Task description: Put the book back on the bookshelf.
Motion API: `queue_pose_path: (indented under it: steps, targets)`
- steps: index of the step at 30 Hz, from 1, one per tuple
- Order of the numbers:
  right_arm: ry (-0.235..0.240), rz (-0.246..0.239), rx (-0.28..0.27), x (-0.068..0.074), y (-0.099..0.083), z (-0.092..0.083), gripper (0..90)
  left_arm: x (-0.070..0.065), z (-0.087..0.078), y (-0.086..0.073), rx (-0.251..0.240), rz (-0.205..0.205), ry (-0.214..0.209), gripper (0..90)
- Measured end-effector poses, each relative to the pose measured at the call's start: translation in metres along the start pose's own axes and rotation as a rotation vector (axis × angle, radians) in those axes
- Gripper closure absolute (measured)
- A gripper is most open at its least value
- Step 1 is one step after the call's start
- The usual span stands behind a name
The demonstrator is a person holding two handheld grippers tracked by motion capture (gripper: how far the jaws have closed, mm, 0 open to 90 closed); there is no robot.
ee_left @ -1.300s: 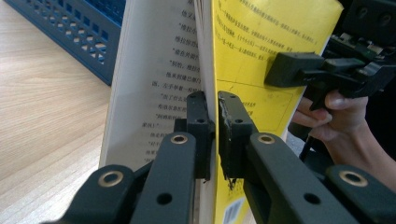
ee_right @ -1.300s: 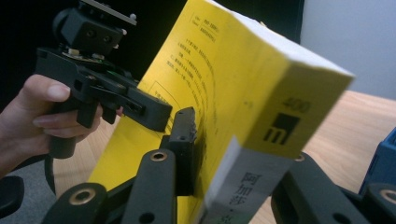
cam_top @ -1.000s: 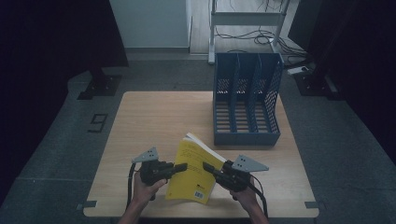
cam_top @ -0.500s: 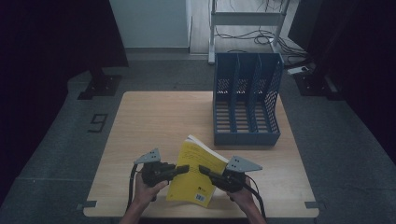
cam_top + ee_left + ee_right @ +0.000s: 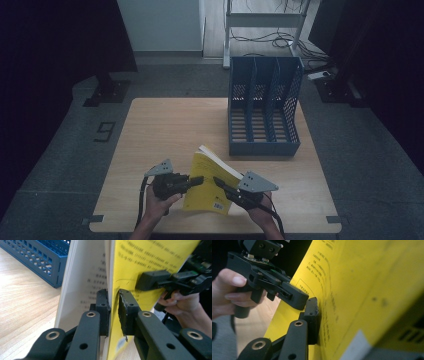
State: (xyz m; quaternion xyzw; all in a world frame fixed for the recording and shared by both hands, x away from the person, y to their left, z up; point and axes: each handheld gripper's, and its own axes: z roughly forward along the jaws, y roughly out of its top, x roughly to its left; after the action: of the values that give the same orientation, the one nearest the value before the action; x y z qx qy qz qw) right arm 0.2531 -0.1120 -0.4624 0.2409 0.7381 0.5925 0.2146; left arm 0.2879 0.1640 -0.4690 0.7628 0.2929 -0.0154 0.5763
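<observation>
Near edge of the pale wood-grain table (image 5: pixel 165 125): two hands came in from below, each carrying a black two-jaw tool with a grey three-cornered plate on top. Between them stood the thin yellow softcover book (image 5: pixel 207 187), propped on its lower edge and leaning, its white page block facing the far side.

The left tool (image 5: pixel 198 180) reached the book from the left. In the left gripper view (image 5: pixel 113 306) its jaws stood narrow, straddling the yellow cover alone, one pad against the inner white page, the other just beside the outer face; these jaws had just been opening, with the cover between them.

The right tool (image 5: pixel 218 180) met the book's right side. In the right gripper view (image 5: pixel 315 320) one pad lay flat against the yellow cover and the other jaw was hidden behind the book; its jaws had just been closing on the book.

Small black print ran across the cover, too small to read; a white barcode label sat near its lower corner.

Farther back on the table stood a blue perforated plastic three-slot file rack (image 5: pixel 264 112), well apart from the book. Beyond lay a grey floor, a white wall and a metal stand with loose cables.
</observation>
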Motion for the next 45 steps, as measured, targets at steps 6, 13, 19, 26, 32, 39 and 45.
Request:
queue_pose_path:
  steps: [6,13,19,26,32,39,45]
  targets:
    - [-0.02,-0.078,0.011,0.002,0.003,-0.003,74.4,-0.003,0.009,-0.003,0.04,0.025,0.018,75.8]
    - [0.024,-0.03,0.007,-0.004,0.002,-0.005,72.3,-0.003,0.009,-0.003,0.041,0.027,0.004,75.6]
    - [0.072,0.031,-0.007,-0.006,0.001,-0.001,67.5,-0.002,0.009,-0.003,0.053,0.028,0.008,76.1]
    - [0.048,0.055,-0.009,-0.005,0.0,0.002,72.3,-0.001,0.009,-0.004,0.058,0.028,0.013,76.4]
    - [0.032,0.028,0.0,-0.005,0.0,0.001,74.2,0.001,0.011,-0.005,0.053,0.026,0.019,72.8]
    - [0.017,0.021,-0.009,-0.001,0.0,0.002,74.8,0.002,0.013,-0.006,0.034,0.029,0.053,55.3]
    - [0.017,0.025,-0.017,0.0,0.0,0.001,74.9,0.001,0.014,-0.006,0.025,0.031,0.059,47.5]
